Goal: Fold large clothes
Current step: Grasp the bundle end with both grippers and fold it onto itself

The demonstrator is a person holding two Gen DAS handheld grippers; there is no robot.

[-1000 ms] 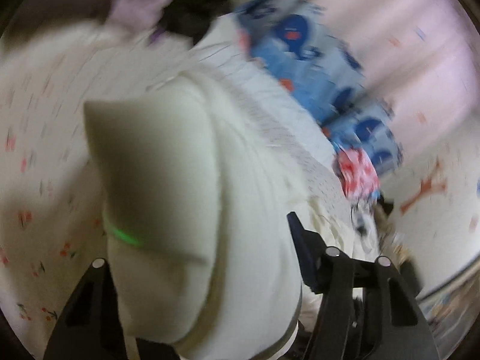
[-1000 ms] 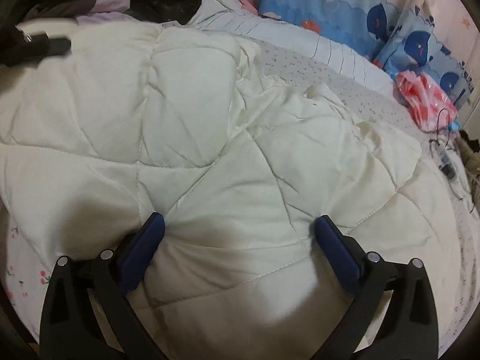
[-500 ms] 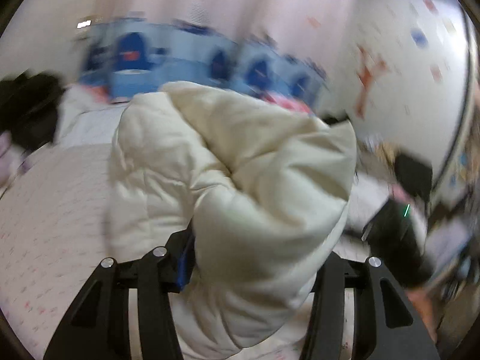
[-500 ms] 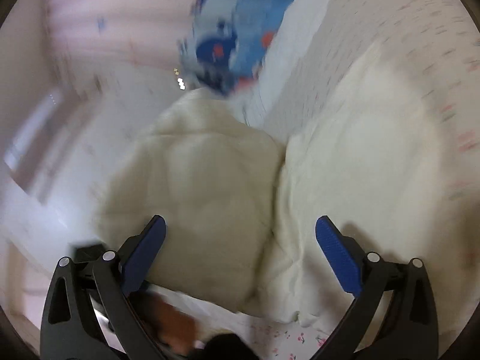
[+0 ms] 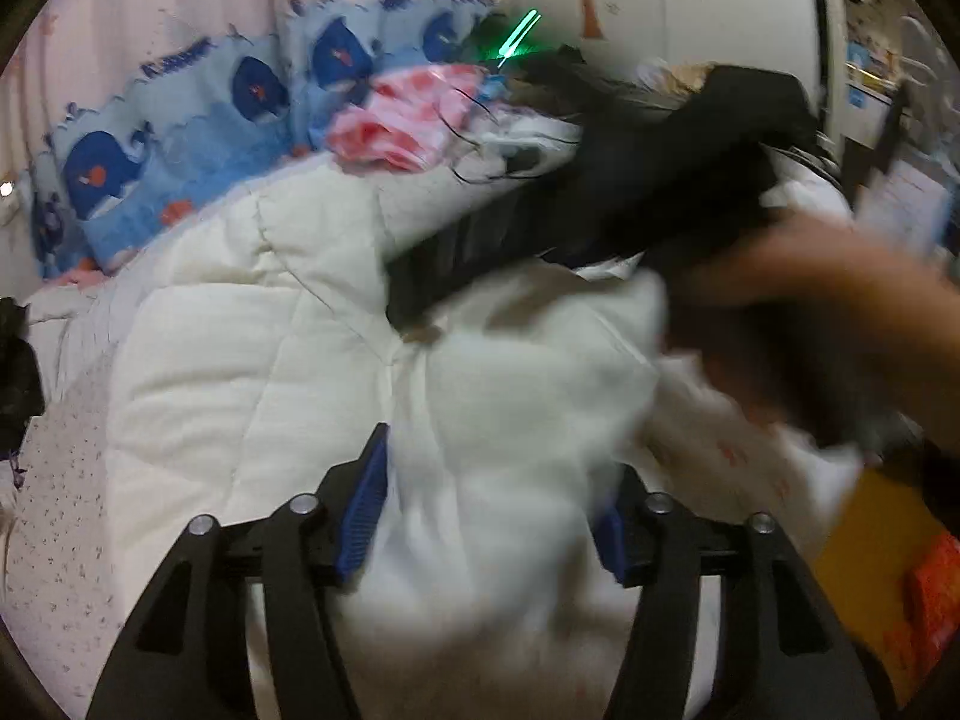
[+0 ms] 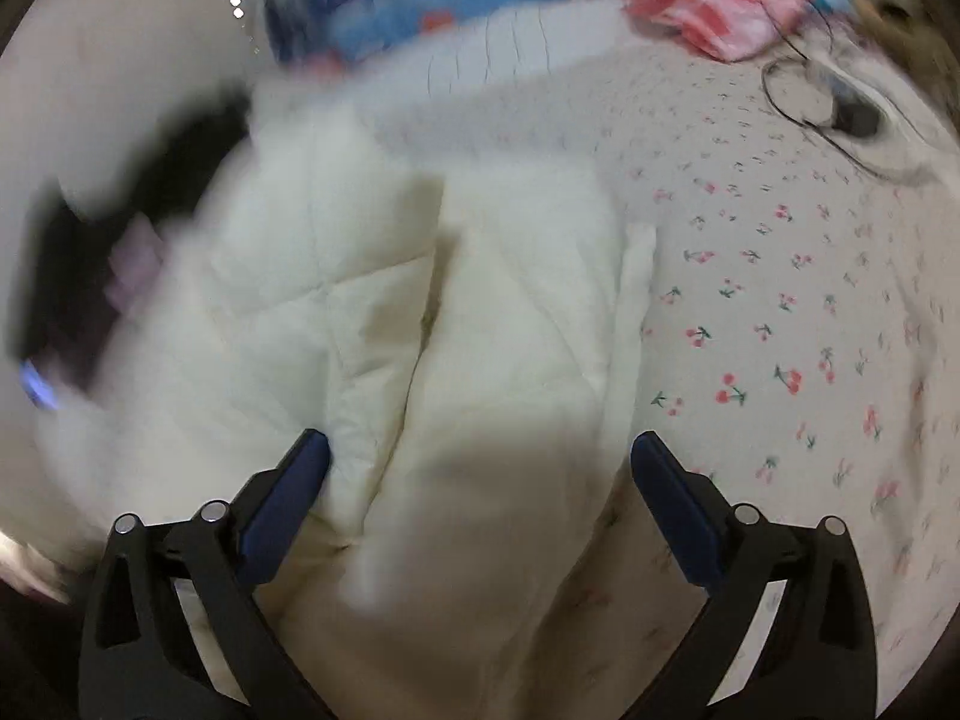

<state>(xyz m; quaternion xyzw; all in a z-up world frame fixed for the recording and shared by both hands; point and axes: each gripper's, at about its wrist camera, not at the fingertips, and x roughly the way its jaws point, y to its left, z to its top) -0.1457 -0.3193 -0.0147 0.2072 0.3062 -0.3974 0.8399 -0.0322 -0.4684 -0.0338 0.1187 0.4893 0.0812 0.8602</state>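
Observation:
A cream quilted padded coat [image 5: 252, 324] lies bunched on the bed; it also shows in the right wrist view [image 6: 480, 324], folded into thick layers. My left gripper [image 5: 489, 510] has its jaws partly closed around a thick fold of the coat. My right gripper [image 6: 480, 480] is open, with the coat bulging between its fingers. In the left wrist view the right gripper [image 5: 600, 198] and the hand holding it reach over the coat from the right, blurred.
A cherry-print bed sheet [image 6: 780, 312] lies to the right of the coat. Blue whale-print cushions [image 5: 180, 138] line the far wall. A pink crumpled cloth [image 5: 408, 114] and black cables [image 6: 804, 90] lie near the bed's head. Dark clothes [image 5: 15, 372] sit at the left.
Both grippers swung quickly. The coat, lifted in the left gripper half a second ago, now lies lower on the bed with a fold over it. The right gripper came back down onto the coat.

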